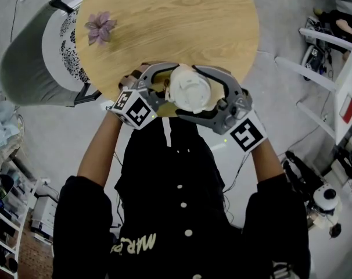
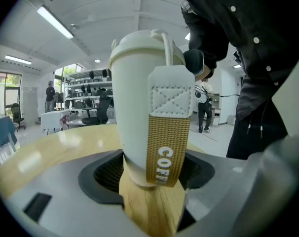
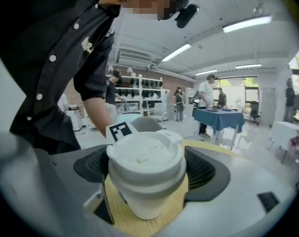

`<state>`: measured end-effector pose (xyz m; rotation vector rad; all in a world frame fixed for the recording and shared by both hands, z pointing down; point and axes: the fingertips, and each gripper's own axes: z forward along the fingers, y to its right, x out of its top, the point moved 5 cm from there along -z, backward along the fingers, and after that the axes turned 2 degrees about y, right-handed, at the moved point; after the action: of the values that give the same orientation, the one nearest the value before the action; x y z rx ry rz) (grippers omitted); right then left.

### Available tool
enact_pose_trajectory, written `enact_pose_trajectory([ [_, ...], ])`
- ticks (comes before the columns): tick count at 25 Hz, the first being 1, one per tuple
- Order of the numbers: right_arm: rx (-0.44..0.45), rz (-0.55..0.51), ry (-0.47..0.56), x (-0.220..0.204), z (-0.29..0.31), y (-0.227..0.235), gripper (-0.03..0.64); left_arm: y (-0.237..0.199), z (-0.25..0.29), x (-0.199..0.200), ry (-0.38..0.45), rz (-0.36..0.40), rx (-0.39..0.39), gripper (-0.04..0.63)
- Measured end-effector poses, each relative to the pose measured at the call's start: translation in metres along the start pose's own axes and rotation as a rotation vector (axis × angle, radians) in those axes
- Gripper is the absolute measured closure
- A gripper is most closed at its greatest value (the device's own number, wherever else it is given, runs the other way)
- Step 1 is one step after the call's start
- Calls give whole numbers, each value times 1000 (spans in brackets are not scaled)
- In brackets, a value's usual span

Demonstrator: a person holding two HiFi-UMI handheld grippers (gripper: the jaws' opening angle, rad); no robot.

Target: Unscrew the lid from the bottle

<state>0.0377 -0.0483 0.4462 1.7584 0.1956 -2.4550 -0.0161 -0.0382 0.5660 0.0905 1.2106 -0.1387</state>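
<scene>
A white bottle (image 1: 187, 89) with a white lid stands on the round wooden table (image 1: 164, 16), close to its front edge. In the left gripper view a tan woven strap (image 2: 169, 147) hangs down the bottle (image 2: 134, 107). My left gripper (image 1: 164, 89) comes in from the left, and its jaws (image 2: 152, 174) press on the narrow lower part of the bottle. From the right, my right gripper (image 1: 202, 95) reaches higher up. Its jaws (image 3: 145, 172) stand wide on both sides of the lid (image 3: 145, 154), close to it but not clamping it.
A purple flower (image 1: 100, 28) lies on the table's far left part. A grey chair (image 1: 42, 57) stands against the table's left side. White furniture (image 1: 344, 80) and cables are on the floor to the right. People stand in the room behind.
</scene>
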Motion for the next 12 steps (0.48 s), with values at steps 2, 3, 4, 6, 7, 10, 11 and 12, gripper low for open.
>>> enact_pose_trajectory([
  [2,129,-44,11,-1,-2,3,158,-2,-2,-1,-13,28,-9,295],
  [3,179,-52,22,-2,-2,6,158,-3,-2,-1,-14,31,-11,300],
  [4,213,-49,32,-2,-2,9,158,-4,-2,-2,-13,28,-11,302],
  [6,236,-33,42,-2,0,11,158,-4,-2,-2,-8,12,-8,302],
  [7,235,-30,43,-2,1,11,158,-4,-2,-2,-7,3,-6,301],
  [10,207,-25,47,-2,0,9,158,-2,6,3,22,-51,13,273],
  [11,191,-20,52,-1,0,8,158,-1,10,5,37,-70,25,257],
  [12,174,-15,58,-1,-1,8,158,-1,14,6,50,-77,40,250],
])
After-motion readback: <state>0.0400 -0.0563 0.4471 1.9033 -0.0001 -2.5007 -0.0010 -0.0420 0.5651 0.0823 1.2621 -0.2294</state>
